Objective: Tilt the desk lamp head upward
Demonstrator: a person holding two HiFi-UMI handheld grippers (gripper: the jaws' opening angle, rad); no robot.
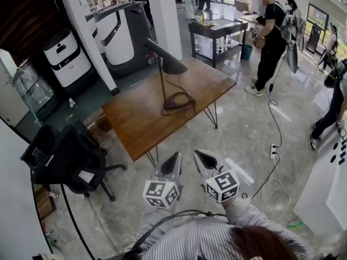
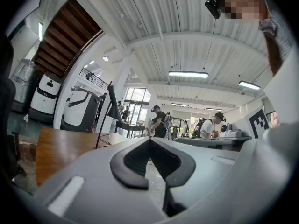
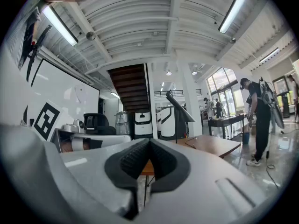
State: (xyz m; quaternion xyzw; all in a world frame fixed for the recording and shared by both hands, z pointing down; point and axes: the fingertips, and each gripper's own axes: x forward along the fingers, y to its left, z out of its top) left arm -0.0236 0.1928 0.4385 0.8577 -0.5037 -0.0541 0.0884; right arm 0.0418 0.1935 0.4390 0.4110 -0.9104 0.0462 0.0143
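Both my claws, left gripper (image 1: 175, 158) and right gripper (image 1: 199, 156), were closed and empty above open floor, short of the near edge of the table (image 1: 135, 126); one desk lamp (image 1: 166, 62) stood farther, mid-table.

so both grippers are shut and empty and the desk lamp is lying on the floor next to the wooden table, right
Not quite. The desk lamp isn't on the floor: the head view shows it standing upright on the wooden table. The rest holds: the left gripper and the right gripper are both shut and empty.
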